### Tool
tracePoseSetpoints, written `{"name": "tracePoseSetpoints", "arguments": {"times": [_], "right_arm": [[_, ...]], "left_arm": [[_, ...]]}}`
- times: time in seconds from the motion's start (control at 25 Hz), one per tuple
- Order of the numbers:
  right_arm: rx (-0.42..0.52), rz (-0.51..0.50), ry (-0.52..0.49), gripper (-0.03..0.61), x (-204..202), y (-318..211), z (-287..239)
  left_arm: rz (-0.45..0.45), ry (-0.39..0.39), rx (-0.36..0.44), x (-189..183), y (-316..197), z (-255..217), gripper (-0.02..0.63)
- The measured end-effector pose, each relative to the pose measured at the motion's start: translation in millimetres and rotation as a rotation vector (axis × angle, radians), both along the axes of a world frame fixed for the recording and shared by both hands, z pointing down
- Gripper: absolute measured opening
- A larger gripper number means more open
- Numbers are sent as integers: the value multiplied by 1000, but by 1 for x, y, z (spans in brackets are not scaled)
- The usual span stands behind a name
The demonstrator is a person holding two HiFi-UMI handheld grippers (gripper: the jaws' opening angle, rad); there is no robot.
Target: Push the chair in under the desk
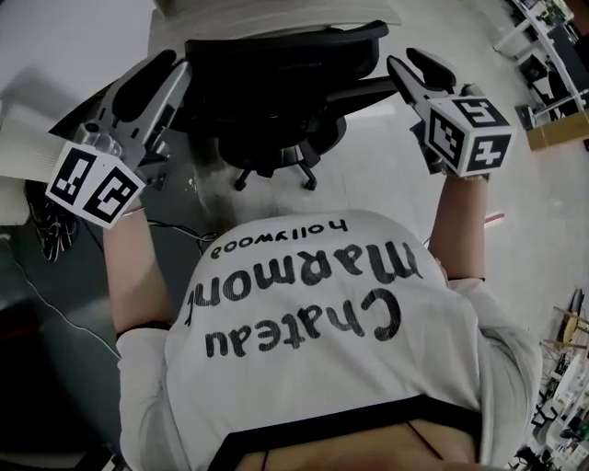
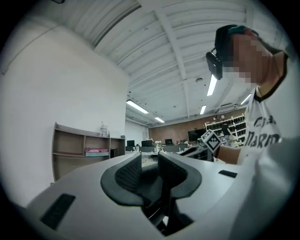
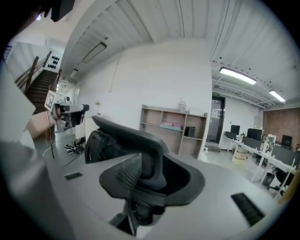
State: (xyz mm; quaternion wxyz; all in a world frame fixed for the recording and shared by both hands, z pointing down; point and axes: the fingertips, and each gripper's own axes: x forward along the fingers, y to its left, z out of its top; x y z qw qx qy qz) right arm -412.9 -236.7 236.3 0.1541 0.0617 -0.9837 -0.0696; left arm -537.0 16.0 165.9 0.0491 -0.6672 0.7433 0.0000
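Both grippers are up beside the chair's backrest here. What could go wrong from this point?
1. The left gripper has its jaws slightly apart with nothing between them, and the right gripper shows no clear hold either. Pushing the chair by its curved backrest with narrow tips, they could slip off.
2. A cable lies on the floor beside the chair's base, so a caster may snag on it.

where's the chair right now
Head view, top centre: the chair stands just ahead of the person, between the left gripper and right gripper, with the desk just beyond it.
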Motion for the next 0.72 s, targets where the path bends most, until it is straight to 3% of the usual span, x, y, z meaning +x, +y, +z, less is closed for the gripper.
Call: {"name": "tracePoseSetpoints", "arguments": {"times": [0.16, 0.32, 0.52, 0.72], "right_arm": [[-115, -21, -151, 135, -10, 31, -29], [-161, 5, -271, 11, -19, 50, -52], [-132, 32, -340, 11, -25, 65, -57], [-122, 99, -356, 9, -18, 58, -50]], "left_arm": [[-97, 4, 28, 6, -18, -9, 81], [-232, 24, 36, 0, -27, -7, 71], [-401, 39, 69, -10, -21, 6, 40], [-444, 35, 50, -11, -10, 22, 40]]}}
